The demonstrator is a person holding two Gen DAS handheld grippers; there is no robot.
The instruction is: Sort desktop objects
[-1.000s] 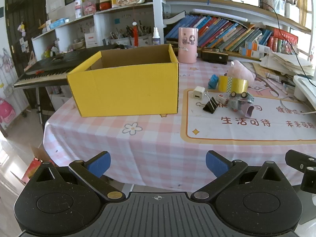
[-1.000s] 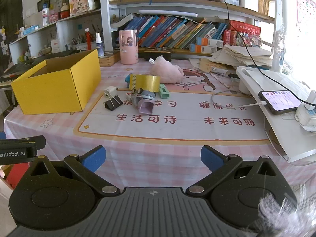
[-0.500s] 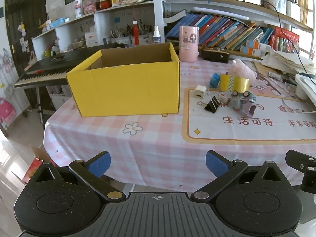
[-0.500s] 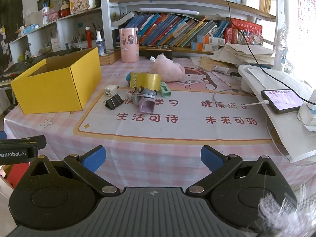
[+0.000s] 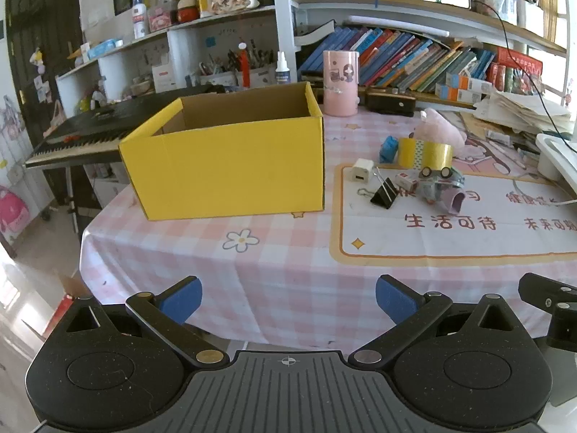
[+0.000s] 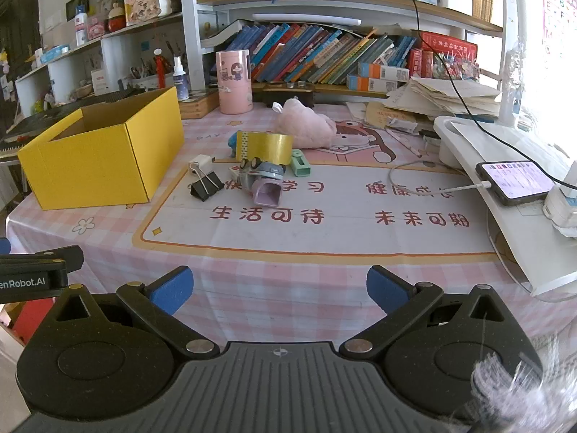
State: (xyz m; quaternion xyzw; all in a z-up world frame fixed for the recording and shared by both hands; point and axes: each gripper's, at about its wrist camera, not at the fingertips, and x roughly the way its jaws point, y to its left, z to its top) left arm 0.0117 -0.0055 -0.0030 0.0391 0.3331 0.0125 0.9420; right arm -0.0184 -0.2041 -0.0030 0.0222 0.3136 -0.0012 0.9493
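The left gripper [image 5: 288, 297] is held off the near edge of the pink checked tablecloth [image 5: 274, 270], its blue-padded fingers [image 5: 182, 297] spread wide with nothing between them. Ahead of it and slightly to its left an open yellow cardboard box [image 5: 227, 171] is seen, upright, its top unobstructed and its interior brown; what lies inside cannot be told. A band of bare cloth is left between the gripper and the box's front wall. The table's left edge falls away just left of the box, with a black keyboard [image 5: 72, 137] beyond it.

The right gripper [image 6: 279, 287] is likewise held at the near table edge, fingers parted and empty. Ahead of it a printed desk mat with an orange border [image 6: 324, 213] is spread, its near half bare. At the mat's far left a cluster of small objects is gathered: a black binder clip [image 6: 205, 187], a white charger plug [image 6: 200, 164], a grey and lilac toy car [image 6: 265, 184], a mint-green small clip-like item [image 6: 301, 164], a roll of yellow tape [image 6: 265, 146] and, behind it, a pink plush toy [image 6: 304, 128]. To the gripper's right a white stand carrying a lit phone [image 6: 515, 182] overhangs the mat's right side, narrowing the room there.
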